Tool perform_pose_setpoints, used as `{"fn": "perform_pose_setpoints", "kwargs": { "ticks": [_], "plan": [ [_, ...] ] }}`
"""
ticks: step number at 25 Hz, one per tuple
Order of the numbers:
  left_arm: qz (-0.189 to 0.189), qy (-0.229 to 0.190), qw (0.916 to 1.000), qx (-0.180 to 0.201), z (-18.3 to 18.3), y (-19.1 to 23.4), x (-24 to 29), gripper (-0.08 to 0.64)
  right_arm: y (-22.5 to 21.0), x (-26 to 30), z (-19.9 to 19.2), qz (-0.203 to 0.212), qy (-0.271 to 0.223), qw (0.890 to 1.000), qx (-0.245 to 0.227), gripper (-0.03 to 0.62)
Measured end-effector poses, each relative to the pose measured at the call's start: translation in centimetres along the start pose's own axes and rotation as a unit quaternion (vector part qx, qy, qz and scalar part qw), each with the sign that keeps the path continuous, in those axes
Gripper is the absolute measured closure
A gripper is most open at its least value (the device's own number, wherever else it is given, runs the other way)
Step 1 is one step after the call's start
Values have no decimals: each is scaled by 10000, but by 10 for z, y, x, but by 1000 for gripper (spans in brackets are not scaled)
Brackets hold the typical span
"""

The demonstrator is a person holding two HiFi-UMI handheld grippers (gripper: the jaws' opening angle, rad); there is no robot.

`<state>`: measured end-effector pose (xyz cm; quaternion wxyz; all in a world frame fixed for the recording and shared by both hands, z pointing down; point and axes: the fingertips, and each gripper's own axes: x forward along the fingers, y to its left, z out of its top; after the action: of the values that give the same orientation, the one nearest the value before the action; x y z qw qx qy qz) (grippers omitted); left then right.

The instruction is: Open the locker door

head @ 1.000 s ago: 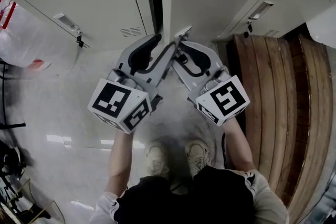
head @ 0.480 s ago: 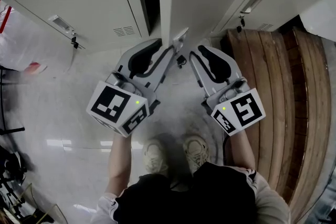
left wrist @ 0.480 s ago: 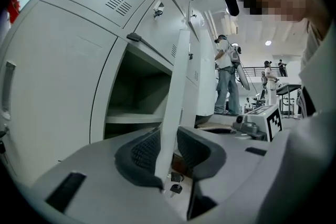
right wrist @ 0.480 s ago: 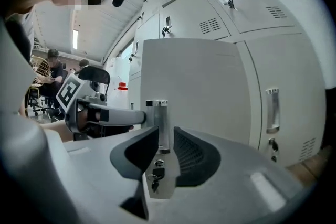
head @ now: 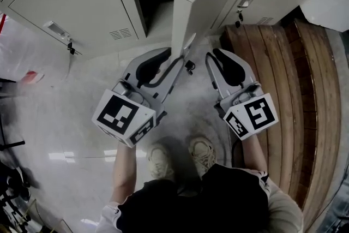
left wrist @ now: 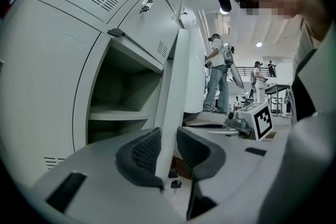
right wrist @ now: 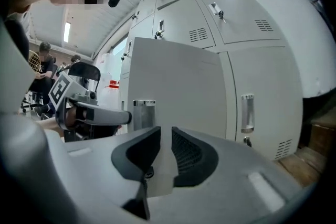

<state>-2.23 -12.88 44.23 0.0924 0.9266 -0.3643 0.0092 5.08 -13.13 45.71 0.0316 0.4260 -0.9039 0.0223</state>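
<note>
Closing: my left gripper (left wrist: 168, 136) is bringing its jaws together on the free edge of the locker door (left wrist: 177, 73), which is standing upright between the pads.
Right gripper (right wrist: 165, 135): its jaws are closing too, but nothing is sitting between them; the door's outer face is standing just beyond the tips.
Key (head: 190, 66): it is dangling from the door right beside my left jaws.
Shelf (left wrist: 123, 115): it is showing inside the open compartment, beyond my left jaws and to their left.
</note>
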Motion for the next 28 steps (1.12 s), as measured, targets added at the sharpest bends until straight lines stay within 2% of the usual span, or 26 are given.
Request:
{"fn": "perform_pose_setpoints", "kwargs": {
  "ticks": [8, 16, 19, 23, 28],
  "plan": [
    [-233, 94, 9997, 44, -3, -17, 3, 460, -51, -35, 32, -877, -361, 9955, -49, 531],
    [-365, 174, 9991, 150, -6, -33, 6, 463, -66, -58, 46, -1230, -496, 9909, -213, 531],
    [-729, 204, 9970, 129, -9, -52, 12, 467, -72, -64, 50, -1311, -536, 9897, -216, 531],
    [-1245, 424, 9907, 336, -20, -101, 37, 495, -78, -73, 55, -1461, -599, 9871, -256, 531],
    [-1699, 279, 9846, 312, -21, -129, 68, 499, -93, -97, 54, -1767, -517, 9825, -286, 531]
  ]
}}
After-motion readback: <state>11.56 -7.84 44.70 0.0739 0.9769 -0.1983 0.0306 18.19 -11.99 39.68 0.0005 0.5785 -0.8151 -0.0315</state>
